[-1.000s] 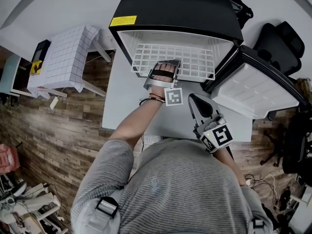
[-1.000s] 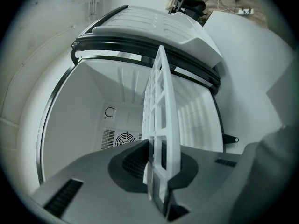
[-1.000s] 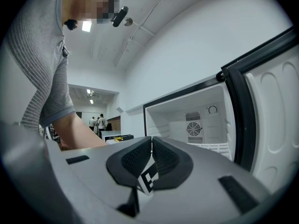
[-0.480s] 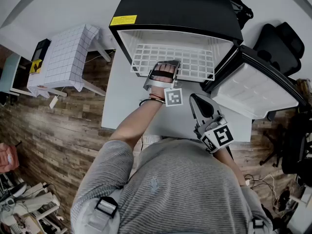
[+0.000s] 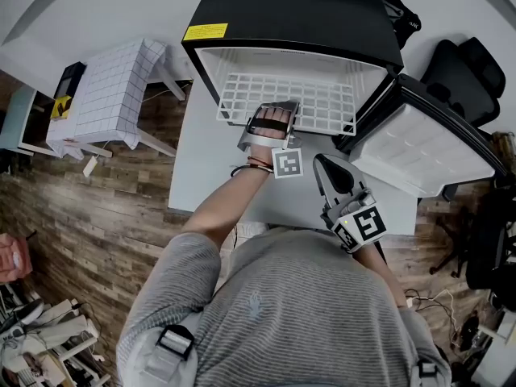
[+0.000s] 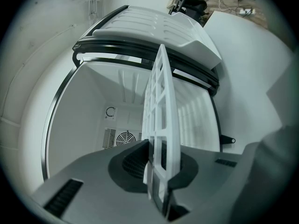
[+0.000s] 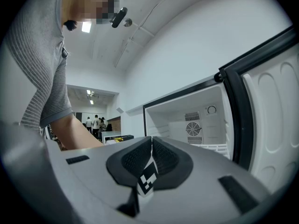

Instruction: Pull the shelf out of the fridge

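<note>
Fridge (image 5: 290,22) stands at the tabletop (image 5: 201,160) far edge, door (image 5: 419,156) swung open to the right. White grid shelf (image 5: 322,103) lies level, front edge at the fridge mouth. Left gripper (image 5: 272,110) is clamped narrow on that front edge. Right gripper (image 7: 150,155) has pads together, nothing between them, near the tabletop's near edge, apart from the shelf.

Quick count: one fridge (image 5: 298,14), one wire shelf (image 5: 322,95), two hand-held grippers, left (image 5: 278,106) and right (image 5: 322,160), one bench (image 5: 210,160), one chair (image 5: 468,71) at 2 o'clock.

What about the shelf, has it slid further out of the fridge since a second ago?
No. The shelf keeps its front edge where it was against the fridge opening.
</note>
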Demonstrator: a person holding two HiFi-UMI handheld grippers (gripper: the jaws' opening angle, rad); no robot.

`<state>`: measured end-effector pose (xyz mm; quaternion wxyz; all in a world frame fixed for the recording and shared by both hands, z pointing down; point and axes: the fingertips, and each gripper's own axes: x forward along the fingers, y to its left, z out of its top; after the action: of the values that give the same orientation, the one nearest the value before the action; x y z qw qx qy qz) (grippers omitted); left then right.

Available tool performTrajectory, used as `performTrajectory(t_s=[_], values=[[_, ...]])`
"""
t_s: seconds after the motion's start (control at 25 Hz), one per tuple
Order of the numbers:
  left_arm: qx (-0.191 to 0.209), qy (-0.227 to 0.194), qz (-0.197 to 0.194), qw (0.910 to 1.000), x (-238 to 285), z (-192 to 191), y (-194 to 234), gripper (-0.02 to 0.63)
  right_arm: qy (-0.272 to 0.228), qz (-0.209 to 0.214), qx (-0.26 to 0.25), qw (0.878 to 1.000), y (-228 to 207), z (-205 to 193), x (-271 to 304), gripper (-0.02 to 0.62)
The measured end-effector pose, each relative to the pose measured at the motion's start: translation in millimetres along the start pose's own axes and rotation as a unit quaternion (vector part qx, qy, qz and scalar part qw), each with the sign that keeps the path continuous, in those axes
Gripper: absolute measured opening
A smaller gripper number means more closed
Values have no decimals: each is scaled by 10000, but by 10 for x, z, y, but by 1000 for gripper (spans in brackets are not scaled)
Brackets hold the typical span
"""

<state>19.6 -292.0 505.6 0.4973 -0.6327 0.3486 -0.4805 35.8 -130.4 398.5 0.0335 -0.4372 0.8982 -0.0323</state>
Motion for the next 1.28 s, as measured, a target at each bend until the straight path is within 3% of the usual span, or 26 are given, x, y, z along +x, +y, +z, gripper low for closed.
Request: performTrajectory(t_s=[0.72, 1.28], values=[[-250, -11, -93, 9996, -18, 20, -21, 38, 21, 64, 11, 10000, -17, -11, 56, 14], [-194, 51, 42, 9998, -116, 20, 5, 38, 18, 106, 33, 9999, -32, -15, 88, 14]])
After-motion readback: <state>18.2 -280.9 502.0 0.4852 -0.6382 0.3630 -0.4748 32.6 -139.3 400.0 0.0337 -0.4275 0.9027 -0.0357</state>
